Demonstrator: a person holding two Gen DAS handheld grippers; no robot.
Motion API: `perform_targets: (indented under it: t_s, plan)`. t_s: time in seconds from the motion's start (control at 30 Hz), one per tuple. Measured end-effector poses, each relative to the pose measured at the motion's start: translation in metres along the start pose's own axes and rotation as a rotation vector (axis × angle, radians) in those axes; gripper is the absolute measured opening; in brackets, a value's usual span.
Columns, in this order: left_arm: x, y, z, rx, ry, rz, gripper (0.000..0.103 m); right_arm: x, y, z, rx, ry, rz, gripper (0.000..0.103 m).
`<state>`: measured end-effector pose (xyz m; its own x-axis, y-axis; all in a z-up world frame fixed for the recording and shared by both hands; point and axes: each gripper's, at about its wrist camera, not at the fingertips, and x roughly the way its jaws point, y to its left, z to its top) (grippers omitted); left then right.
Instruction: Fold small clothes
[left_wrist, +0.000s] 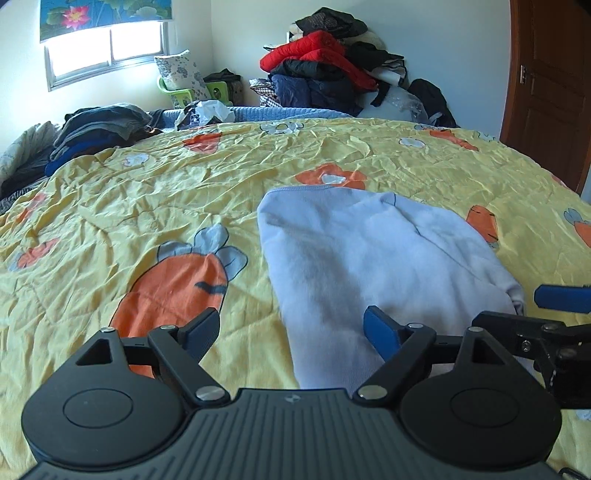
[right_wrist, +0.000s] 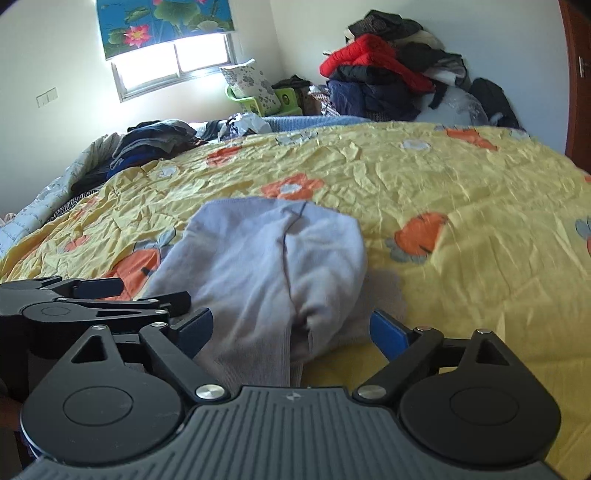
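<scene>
A small pale blue garment (left_wrist: 354, 266) lies on the yellow carrot-print bedspread (left_wrist: 147, 192). It looks folded lengthwise, with its near end bunched. My left gripper (left_wrist: 291, 332) is open over its near left edge, holding nothing. In the right wrist view the garment (right_wrist: 266, 266) lies straight ahead, and my right gripper (right_wrist: 291, 332) is open over its bunched near end, holding nothing. The right gripper's blue fingertip (left_wrist: 561, 297) shows at the right edge of the left wrist view. The left gripper's black fingers (right_wrist: 99, 290) show at the left of the right wrist view.
A stack of dark folded clothes (left_wrist: 96, 133) sits at the far left of the bed. A tall heap of jackets, one red (left_wrist: 325, 55), stands against the far wall. A brown door (left_wrist: 550, 85) is at the right. A window (left_wrist: 107, 51) is at the back left.
</scene>
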<state>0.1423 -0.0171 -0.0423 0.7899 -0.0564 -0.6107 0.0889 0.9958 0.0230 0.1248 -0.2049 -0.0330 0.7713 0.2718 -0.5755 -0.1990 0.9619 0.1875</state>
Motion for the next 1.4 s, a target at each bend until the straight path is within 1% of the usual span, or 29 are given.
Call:
perform_targets:
  t_s: [0.13, 0.23, 0.4, 0.5, 0.73, 0.9, 1.17, 1.23, 1.4]
  plan:
    - [-0.019, 0.008, -0.018, -0.042, -0.028, 0.017, 0.096, -0.008, -0.001, -0.014, 0.028, 0.023, -0.003, 0.091]
    - [-0.030, 0.014, -0.031, -0.061, -0.033, 0.024, 0.096, -0.015, -0.001, -0.024, 0.027, 0.037, -0.010, 0.092]
    - [-0.044, 0.024, -0.049, -0.104, -0.019, 0.023, 0.096, -0.030, 0.002, -0.039, 0.017, 0.047, -0.010, 0.092]
    - [-0.050, 0.027, -0.056, -0.108, -0.011, 0.023, 0.096, -0.034, 0.007, -0.047, 0.004, 0.061, -0.003, 0.092]
    - [-0.058, 0.031, -0.067, -0.098, 0.003, 0.048, 0.097, -0.041, 0.023, -0.061, -0.054, 0.077, -0.005, 0.093]
    - [-0.060, 0.038, -0.076, -0.116, 0.018, 0.074, 0.097, -0.043, 0.029, -0.068, -0.099, 0.076, -0.037, 0.093]
    - [-0.062, 0.041, -0.086, -0.124, 0.012, 0.115, 0.097, -0.043, 0.025, -0.072, -0.096, 0.055, -0.072, 0.095]
    - [-0.062, 0.040, -0.087, -0.118, 0.012, 0.124, 0.101, -0.042, 0.024, -0.075, -0.104, 0.052, -0.081, 0.095]
    - [-0.061, 0.040, -0.088, -0.124, 0.013, 0.129, 0.103, -0.040, 0.028, -0.080, -0.133, 0.044, -0.097, 0.098]
